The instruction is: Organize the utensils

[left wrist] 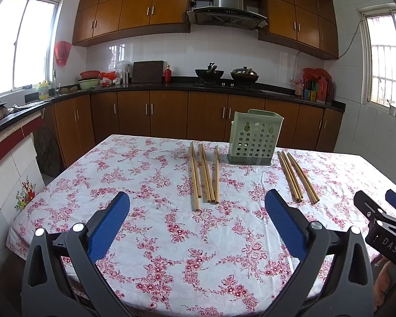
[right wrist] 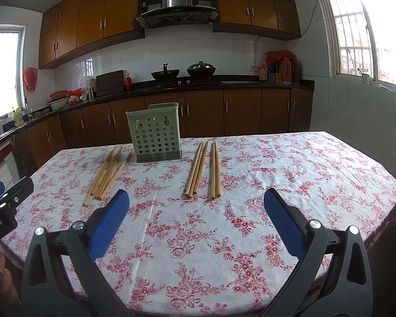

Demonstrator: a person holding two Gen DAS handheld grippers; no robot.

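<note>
A pale green perforated utensil holder (left wrist: 254, 137) (right wrist: 155, 138) stands upright at the far side of the table. Several wooden chopsticks (left wrist: 204, 175) (right wrist: 108, 171) lie flat to its left, and a second group of chopsticks (left wrist: 297, 175) (right wrist: 203, 170) lies to its right. My left gripper (left wrist: 196, 202) hovers open over the near part of the table, short of the left group. My right gripper (right wrist: 196, 200) is open too, just short of the right group's near ends. Each gripper's blue pads are empty. The right gripper's side (left wrist: 382, 219) shows in the left wrist view.
The table carries a white cloth with red flowers (left wrist: 158, 185) (right wrist: 290, 179). Behind it run brown kitchen cabinets (left wrist: 171, 116), a dark counter with woks (left wrist: 225, 75) and bottles, and windows on both sides. A hand (left wrist: 385, 282) holds the right gripper.
</note>
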